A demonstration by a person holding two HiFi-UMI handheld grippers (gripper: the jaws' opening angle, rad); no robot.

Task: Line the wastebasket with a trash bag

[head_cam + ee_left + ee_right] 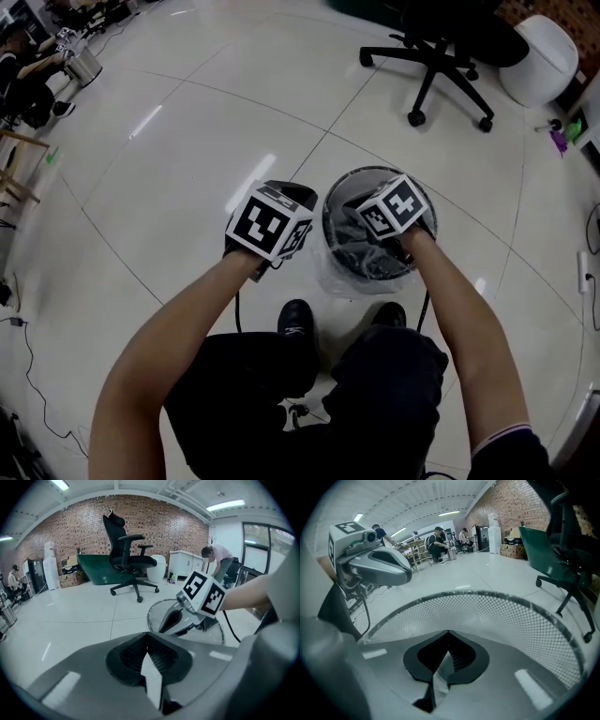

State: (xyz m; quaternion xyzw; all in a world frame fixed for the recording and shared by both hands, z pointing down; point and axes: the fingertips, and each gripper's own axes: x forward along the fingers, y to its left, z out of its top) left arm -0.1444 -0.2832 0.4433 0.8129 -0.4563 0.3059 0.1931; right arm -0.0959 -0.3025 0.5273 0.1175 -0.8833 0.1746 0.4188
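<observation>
The mesh wastebasket [349,178] stands upright on the floor [187,159] just ahead of the person's feet, the clear trash bag [361,255] slumped inside it; the right gripper [447,657] hangs over the open mouth, pointing down into it, jaws pinched together on a fold of the bag. The left gripper [149,657], jaws likewise clamped on the bag, sits just outside the basket's left side; the rim lies to its right, so this hand seems the nearer one to draw film over that edge.

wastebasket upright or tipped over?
Upright: the head view looks down into the mesh wastebasket through its round open mouth, and it stands on the tiled floor.
</observation>
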